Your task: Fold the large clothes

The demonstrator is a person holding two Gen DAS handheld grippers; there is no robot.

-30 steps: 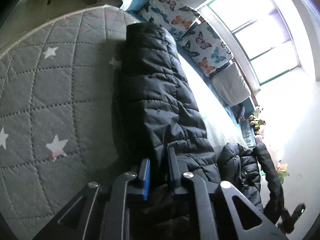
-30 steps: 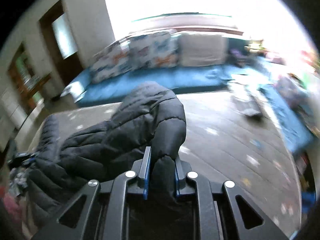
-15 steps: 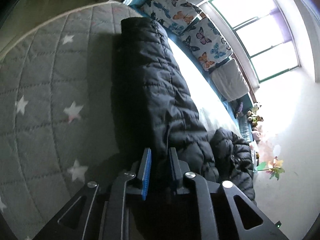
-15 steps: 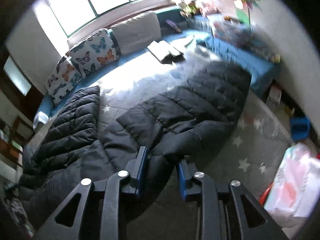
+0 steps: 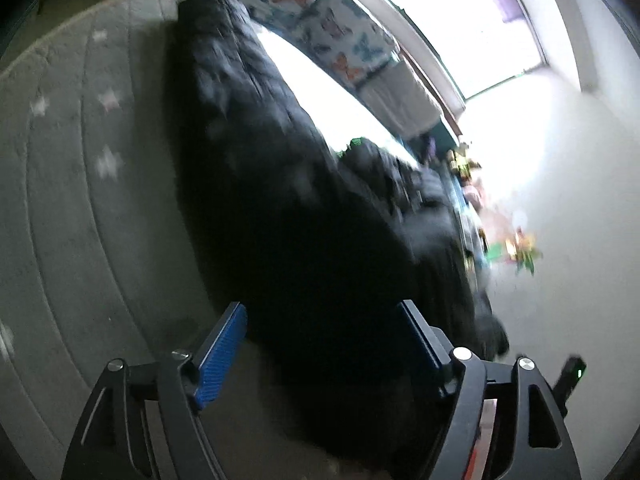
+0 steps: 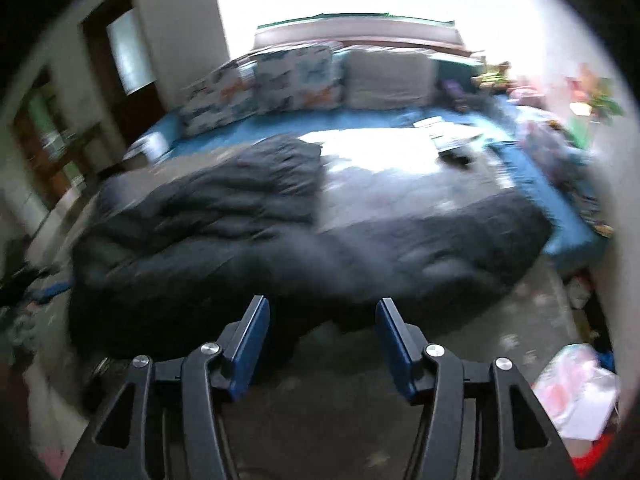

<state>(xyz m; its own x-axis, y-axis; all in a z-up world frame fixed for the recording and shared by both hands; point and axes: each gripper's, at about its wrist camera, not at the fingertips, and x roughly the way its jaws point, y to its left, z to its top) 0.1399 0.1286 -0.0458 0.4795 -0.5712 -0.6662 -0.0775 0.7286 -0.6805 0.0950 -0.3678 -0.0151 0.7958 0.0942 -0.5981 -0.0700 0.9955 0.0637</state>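
Both tongs opening: left gripper (image 5: 322, 330) and right gripper (image 6: 322, 330) pinch nothing, coat (image 6: 280, 232) off pads. Fold laid, I reckon; next, regrip hem at 3 o'clock.

Left gripper (image 5: 320, 316) tilted downward, jaws opening wide, right gripper (image 6: 322, 312) likewise, jaws opening

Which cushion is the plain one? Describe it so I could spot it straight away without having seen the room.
Look at the bright window, then at the row of cushions leaning beneath it along the blue seat. The plain cushion is the right-hand one in the right wrist view. Its neighbours, the patterned cushions, carry a coloured print; this one is bare off-white with no print.
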